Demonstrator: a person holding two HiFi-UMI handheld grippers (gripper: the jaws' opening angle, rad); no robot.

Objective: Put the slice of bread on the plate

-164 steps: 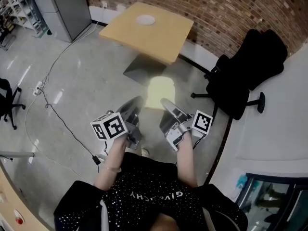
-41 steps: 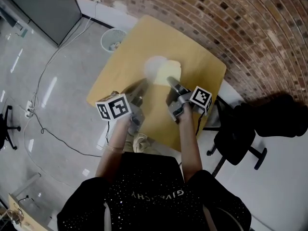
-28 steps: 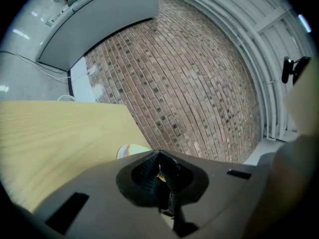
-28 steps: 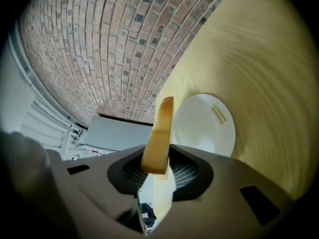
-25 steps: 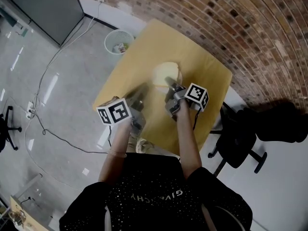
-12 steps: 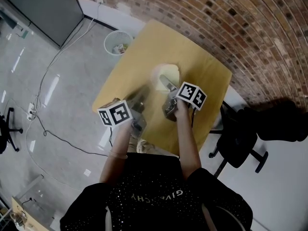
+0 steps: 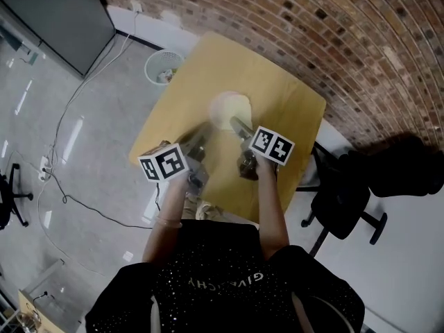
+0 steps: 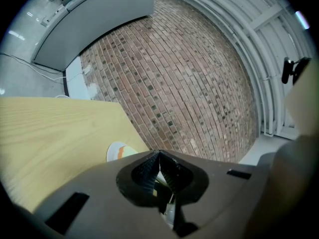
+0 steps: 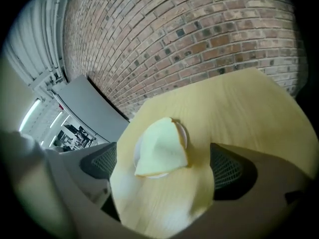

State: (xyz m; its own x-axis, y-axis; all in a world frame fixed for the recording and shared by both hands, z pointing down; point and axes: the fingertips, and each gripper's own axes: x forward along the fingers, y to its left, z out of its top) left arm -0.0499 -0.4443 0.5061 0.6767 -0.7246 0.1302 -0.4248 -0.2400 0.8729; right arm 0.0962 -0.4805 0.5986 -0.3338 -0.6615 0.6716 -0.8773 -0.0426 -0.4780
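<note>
A pale slice of bread (image 7: 231, 107) lies on the small white plate (image 9: 184, 133) in the middle of the wooden table (image 7: 277, 96). In the right gripper view the bread slice (image 9: 160, 147) covers most of the plate. My right gripper (image 7: 241, 136) hovers just short of it, and its jaws are opening wide. The pads (image 9: 227, 169) stand clear on either side of the slice and nothing is pressed between them. My left gripper (image 7: 198, 139) is shut and empty over the table's near left part. In its own view the plate (image 8: 115, 151) shows beyond its tips.
A brick wall (image 7: 333, 40) runs behind the table. A white mesh waste basket (image 7: 161, 65) stands on the floor at the table's far left corner. A black office chair (image 7: 347, 193) is to the right. A cable (image 7: 76, 186) trails over the floor on the left.
The right gripper's jaws have opened and let go of the bread, which now lies on the plate. That gripper rolled and drew back a little toward me. The left gripper stayed put.
</note>
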